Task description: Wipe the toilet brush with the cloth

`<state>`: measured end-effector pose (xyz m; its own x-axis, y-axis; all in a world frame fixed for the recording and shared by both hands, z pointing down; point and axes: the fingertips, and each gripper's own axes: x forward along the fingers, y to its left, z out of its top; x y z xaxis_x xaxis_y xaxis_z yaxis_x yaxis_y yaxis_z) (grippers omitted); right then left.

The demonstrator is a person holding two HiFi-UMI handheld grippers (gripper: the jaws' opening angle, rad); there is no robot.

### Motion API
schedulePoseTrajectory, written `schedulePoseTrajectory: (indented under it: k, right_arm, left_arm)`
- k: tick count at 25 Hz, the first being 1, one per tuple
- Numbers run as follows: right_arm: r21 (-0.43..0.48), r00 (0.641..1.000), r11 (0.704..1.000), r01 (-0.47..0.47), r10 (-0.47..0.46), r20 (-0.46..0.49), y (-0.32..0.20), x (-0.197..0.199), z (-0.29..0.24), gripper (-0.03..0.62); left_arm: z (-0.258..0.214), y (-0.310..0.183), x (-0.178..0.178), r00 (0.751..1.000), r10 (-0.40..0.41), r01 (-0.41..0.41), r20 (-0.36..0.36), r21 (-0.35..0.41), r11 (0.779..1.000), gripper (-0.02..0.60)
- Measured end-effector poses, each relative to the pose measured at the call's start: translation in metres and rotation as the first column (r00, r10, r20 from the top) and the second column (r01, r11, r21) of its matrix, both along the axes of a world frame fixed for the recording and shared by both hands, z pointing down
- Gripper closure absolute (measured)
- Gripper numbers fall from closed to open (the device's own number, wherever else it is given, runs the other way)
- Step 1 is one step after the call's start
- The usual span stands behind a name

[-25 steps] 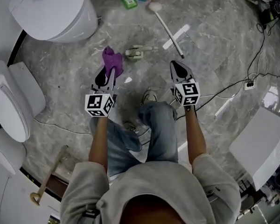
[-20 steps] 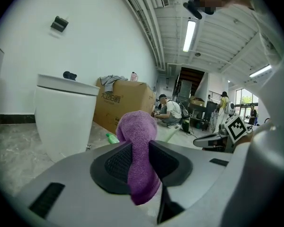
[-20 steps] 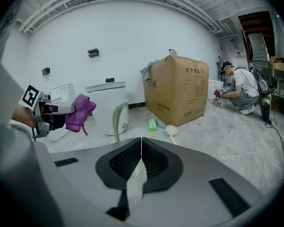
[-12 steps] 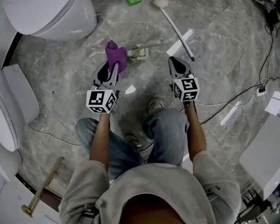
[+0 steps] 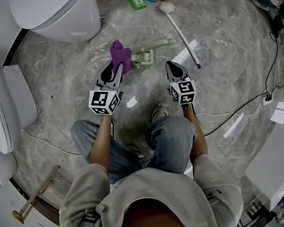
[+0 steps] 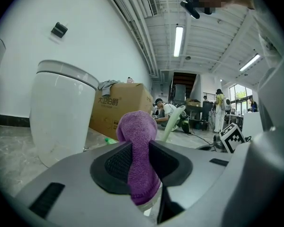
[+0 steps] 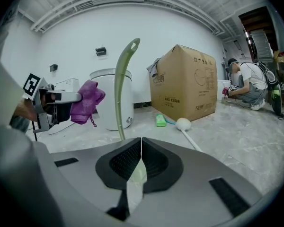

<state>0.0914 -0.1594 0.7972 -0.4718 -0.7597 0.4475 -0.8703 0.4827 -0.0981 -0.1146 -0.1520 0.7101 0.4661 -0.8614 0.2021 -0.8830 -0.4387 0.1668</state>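
Far left on the floor (image 5: pixel 227 46): white toilet (image 5: pixel 57 8). Left forearm (image 5: pixel 100 143) reaches straight ahead. Left gripper (image 5: pixel 116 70) is nearly level, marker cube up. Its fingers (image 6: pixel 112 163) are clamped on the purple cloth (image 5: pixel 119 55), which sticks up past the tips. Toilet brush (image 5: pixel 144 56), pale green, sits mid-floor just right of the cloth; can't tell if they touch. It's ahead of and between both grippers, handle curving upward. Right forearm (image 5: pixel 195 131) is also stretched forward, with the right gripper (image 5: pixel 171 67) nosed down a bit more. Its fingers (image 7: pixel 125 163) are pressed together, and the brush handle rises just beyond them, left of their seam. Further right, toward the far edge, a white long-handled brush (image 5: pixel 182 32) lies flat, apart from both grippers.
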Motion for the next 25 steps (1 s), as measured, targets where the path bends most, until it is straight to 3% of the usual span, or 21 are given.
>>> schedulePoseTrajectory:
  k: [12,25]
  right_arm:
    - [-0.015,0.999,0.999,0.042,-0.042,0.013,-0.011,-0.028,0.017,0.562]
    - [-0.071,0.984,0.981,0.178,-0.176,0.029,-0.024,-0.086,0.048,0.55]
  left_arm:
    - [0.007,-0.006,-0.012,1.0,-0.026,0.026,0.009,-0.011,1.0,0.462]
    - [0.004,-0.004,-0.047,0.995,-0.095,0.095,0.016,-0.004,0.996,0.462]
